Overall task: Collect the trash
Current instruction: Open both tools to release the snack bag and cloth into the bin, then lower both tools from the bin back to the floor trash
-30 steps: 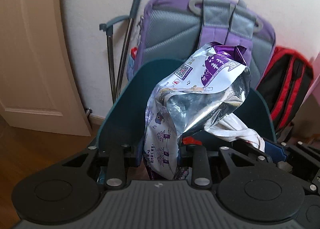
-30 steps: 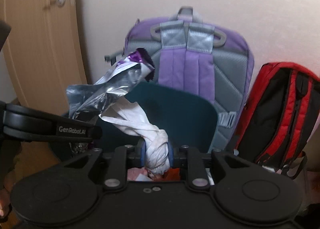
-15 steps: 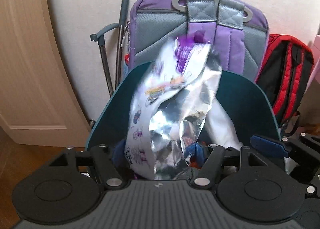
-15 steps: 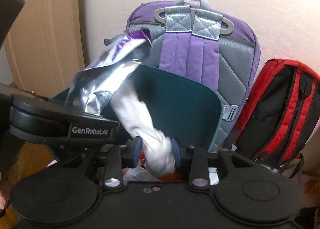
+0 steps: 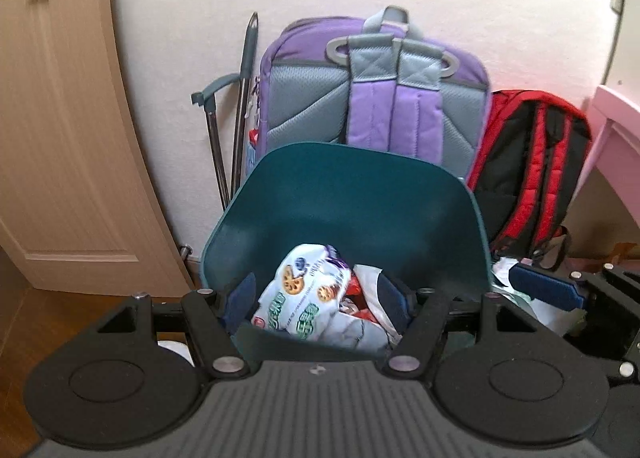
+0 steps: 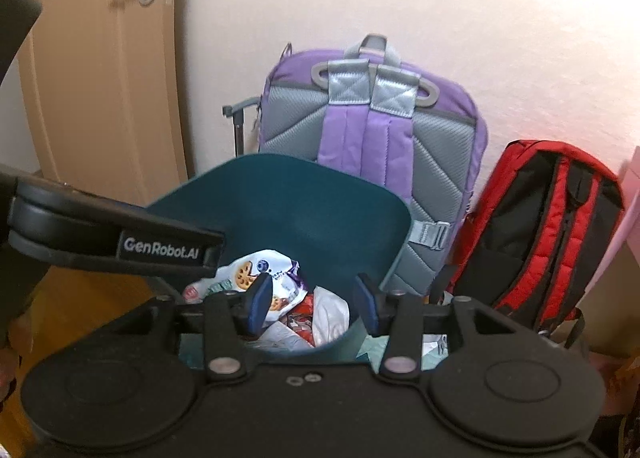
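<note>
White lettering "GenRobot.AI" runs along the black left gripper (image 6: 168, 250), just above the bin (image 6: 320, 193). Green print on the snack bag (image 5: 304, 298) inside the bin is unreadable.

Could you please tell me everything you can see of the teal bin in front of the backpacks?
The teal bin looks like smooth, matte plastic with a tall, rounded back wall and a lower front rim. It stands upright on the floor before the purple backpack, beside the red and black backpack. Inside lie a cookie snack bag, white crumpled wrapping and a red wrapper. Both tools hang open above its front rim, gripping nothing.
</note>
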`<state>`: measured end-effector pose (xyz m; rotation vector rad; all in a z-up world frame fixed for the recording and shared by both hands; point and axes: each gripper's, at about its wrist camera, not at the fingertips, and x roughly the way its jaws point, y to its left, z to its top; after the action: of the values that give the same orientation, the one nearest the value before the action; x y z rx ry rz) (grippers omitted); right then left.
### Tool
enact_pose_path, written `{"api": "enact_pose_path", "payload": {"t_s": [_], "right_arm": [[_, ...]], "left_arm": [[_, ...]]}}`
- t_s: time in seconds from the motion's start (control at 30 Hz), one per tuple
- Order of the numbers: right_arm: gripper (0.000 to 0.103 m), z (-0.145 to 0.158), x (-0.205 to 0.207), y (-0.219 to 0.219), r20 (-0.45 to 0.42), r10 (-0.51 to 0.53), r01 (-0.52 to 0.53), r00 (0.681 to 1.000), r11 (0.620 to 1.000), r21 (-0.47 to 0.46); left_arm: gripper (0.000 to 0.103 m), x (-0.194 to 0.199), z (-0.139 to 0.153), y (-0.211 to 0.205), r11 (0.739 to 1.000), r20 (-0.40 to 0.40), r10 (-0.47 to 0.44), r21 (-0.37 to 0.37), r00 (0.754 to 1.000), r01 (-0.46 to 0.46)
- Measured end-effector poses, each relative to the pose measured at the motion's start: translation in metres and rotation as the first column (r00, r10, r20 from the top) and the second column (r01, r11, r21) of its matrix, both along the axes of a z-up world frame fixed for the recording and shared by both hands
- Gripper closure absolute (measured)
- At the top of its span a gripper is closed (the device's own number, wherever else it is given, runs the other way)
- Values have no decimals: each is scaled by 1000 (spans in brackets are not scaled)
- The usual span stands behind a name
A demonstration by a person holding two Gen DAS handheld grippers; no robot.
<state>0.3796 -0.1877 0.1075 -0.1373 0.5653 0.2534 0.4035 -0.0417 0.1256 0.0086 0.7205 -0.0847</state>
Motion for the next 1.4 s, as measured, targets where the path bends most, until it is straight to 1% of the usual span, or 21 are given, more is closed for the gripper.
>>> {"api": "enact_pose_path", "payload": {"t_s": [0.2,0.4,0.6,0.73,0.8,0.87,1.03,1.1,1.23,1.27,1.37,1.4], "right_arm": [[57,22,-41,-7,36,-1,0,999,1000,23],[56,41,-84,-9,75,15,-17,997,999,31],[55,46,-120,-7,84,54,-58,995,997,53],[55,39,-137,1,72,95,-99,993,994,55],[54,32,-145,7,60,118,-122,991,991,60],[54,23,-152,13,44,138,-140,989,988,63],[54,-2,-165,26,7,188,-187,982,978,92],[54,-14,-170,32,-9,206,-204,979,974,95],[53,-41,-173,42,-43,232,-225,972,967,119],[53,-49,-172,45,-55,237,-228,970,965,128],[53,-75,-169,51,-90,250,-235,964,960,151],[53,-86,-167,54,-103,254,-237,962,960,152]], "left_arm": [[36,-45,22,1,1000,40,-5,0,999,5],[36,-92,37,6,1000,66,-13,-14,998,14],[36,-132,37,19,999,74,-27,-25,997,29],[35,-159,30,36,999,77,-30,-42,997,33],[24,-170,24,47,998,75,-21,-53,997,25],[23,-179,15,59,998,72,-10,-55,997,14],[22,-196,-13,97,997,33,25,-74,999,-22],[18,-202,-26,117,995,22,49,-85,999,-47],[17,-208,-56,156,988,15,107,-111,994,-104],[15,-208,-64,165,986,8,119,-116,993,-117],[1,-201,-95,194,976,-25,160,-144,987,-162],[1,-196,-109,204,971,-43,175,-159,984,-179]]}}
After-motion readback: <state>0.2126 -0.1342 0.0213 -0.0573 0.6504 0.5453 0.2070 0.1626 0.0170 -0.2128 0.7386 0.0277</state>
